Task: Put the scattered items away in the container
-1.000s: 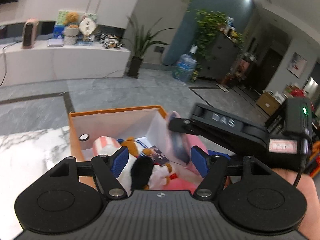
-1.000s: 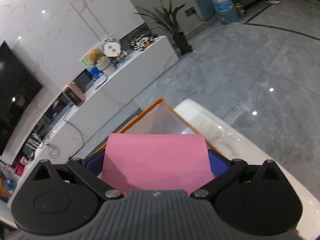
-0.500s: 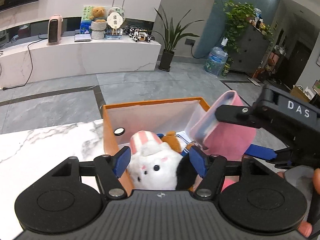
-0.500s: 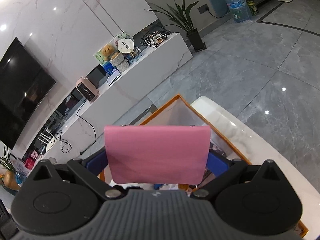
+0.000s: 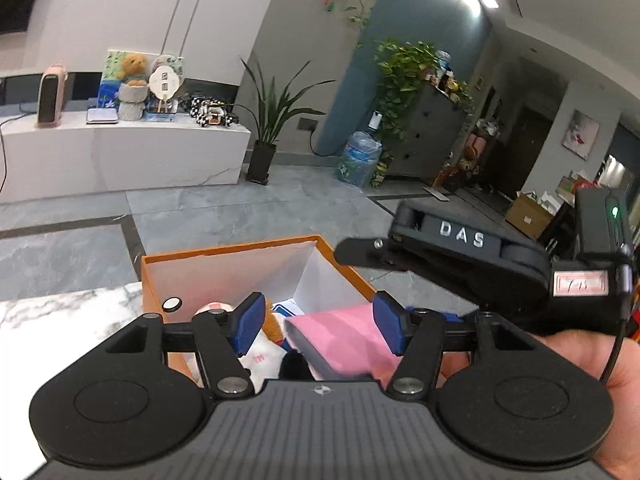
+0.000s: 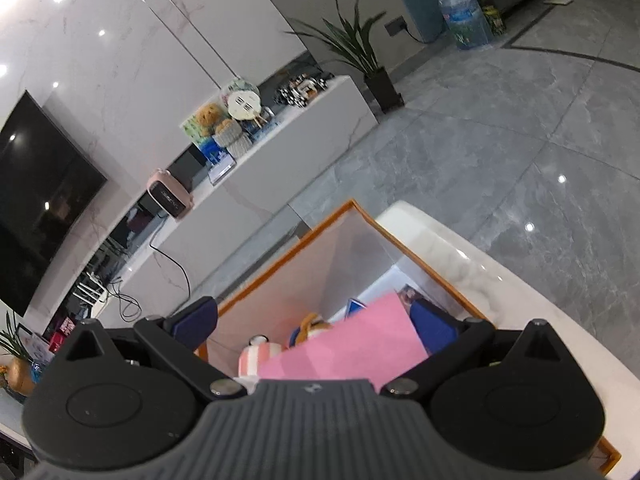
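Note:
An orange box [image 5: 224, 252] with white inner walls stands on the marble table [image 6: 500, 288]. A pink book [image 5: 352, 340] lies tilted inside it, on top of a white plush toy with a striped hat [image 6: 256, 356] and a brown plush [image 6: 312, 320]. My right gripper [image 6: 316, 324] hangs open over the box; the pink book [image 6: 344, 348] sits below it, clear of the left pad. From the left wrist view, its upper finger [image 5: 360, 250] reaches over the box's right rim. My left gripper [image 5: 319, 326] is open above the box's near side and holds nothing.
A person's hand [image 5: 580, 360] holds the right gripper. The box [image 6: 420, 256] sits near the table's far edge, with grey tiled floor beyond. A white low cabinet [image 5: 120, 152], a potted plant [image 5: 272, 120] and a water bottle [image 5: 360, 156] stand far back.
The right gripper has let go of the pink book, which dropped and now lies tilted in the box. The left gripper has lifted slightly, and the white plush sits lower in its view.

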The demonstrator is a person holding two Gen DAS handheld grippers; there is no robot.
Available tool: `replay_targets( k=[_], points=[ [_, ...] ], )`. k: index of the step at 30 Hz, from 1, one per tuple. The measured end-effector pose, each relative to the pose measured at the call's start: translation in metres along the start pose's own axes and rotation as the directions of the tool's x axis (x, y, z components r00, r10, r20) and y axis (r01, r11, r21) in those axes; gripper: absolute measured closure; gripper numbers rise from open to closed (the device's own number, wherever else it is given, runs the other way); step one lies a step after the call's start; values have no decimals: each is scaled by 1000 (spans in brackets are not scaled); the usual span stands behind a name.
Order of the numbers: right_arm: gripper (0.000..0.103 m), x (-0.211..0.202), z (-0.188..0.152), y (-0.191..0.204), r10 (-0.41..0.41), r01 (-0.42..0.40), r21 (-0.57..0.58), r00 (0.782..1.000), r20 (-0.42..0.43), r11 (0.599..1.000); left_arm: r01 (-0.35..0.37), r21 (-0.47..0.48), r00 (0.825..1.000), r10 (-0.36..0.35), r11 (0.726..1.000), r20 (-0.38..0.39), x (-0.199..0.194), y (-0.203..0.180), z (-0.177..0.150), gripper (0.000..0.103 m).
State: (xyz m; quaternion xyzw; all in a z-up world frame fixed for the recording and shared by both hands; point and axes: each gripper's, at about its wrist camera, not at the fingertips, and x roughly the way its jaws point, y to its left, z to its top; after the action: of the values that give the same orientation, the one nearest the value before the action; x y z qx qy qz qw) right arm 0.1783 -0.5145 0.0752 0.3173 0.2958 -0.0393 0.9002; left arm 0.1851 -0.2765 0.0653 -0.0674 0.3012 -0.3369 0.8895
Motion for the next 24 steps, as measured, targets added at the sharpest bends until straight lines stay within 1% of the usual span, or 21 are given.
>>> replay_targets(
  k=[4,10,17,20,24],
  points=[
    [0,-2,-1,4,9,-9,-24,1000,5,1000,-24,-5,1000,24,1000,-9,1,0,-1,33],
    [0,-5,-5,18,-33,34,-73,999,8,997,-58,-22,998,58,998,-13,-14,11,-1,32],
    [0,-19,-11,40,-69,71,-99,997,24,993,-66,-25,998,66,998,-3,-50,14,-3,32],
    [0,-32,-14,56,-58,63,-129,997,40,990,-69,-26,998,69,997,2,-66,15,-3,32],
    [0,-47,-23,72,-47,55,-174,998,48,983,-73,-26,997,73,997,14,-92,15,-8,27]
  ],
)
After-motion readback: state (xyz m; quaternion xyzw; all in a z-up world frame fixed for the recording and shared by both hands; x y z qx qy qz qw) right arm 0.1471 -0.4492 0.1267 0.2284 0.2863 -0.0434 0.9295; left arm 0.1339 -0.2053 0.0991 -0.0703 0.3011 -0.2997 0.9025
